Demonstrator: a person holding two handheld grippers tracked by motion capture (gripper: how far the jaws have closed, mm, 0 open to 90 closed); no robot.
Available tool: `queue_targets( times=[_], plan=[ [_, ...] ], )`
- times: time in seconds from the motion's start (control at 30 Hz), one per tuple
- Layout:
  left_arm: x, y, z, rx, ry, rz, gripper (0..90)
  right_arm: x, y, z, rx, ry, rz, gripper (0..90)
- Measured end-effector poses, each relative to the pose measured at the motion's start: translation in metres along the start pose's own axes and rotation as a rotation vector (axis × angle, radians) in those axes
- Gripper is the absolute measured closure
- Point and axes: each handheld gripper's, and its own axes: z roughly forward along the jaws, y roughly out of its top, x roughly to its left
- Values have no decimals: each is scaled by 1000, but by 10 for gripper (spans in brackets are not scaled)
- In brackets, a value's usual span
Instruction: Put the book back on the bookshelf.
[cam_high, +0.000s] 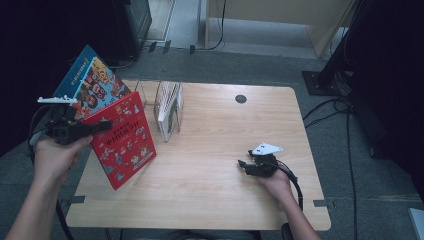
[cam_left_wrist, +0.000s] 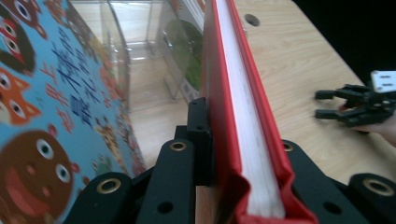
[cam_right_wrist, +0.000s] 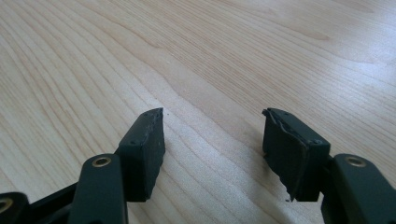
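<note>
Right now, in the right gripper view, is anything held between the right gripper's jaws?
No: the right gripper stands open, with bare wooden table showing in the gap.

Bare tabletop (cam_high: 220, 165) beside wire rack (cam_high: 169, 107)

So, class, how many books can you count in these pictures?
3: red book clamped in the left gripper, blue book behind it, one upright in the clear rack; more may hide there.

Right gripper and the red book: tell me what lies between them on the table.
Bare wood. In the high view nothing lies on the table between the right gripper and the red book clamped in the left gripper.
</note>
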Motion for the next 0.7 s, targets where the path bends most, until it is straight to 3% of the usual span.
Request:
queue_targets(
  times=[0.43,0.7],
  plan=[
    [11,37,24,-15,82,-30,799,0,0,0,-1,-1,0,385],
    [20,53,37,-55,93,-63,799,0,0,0,-2,-2,0,386]
  ],
)
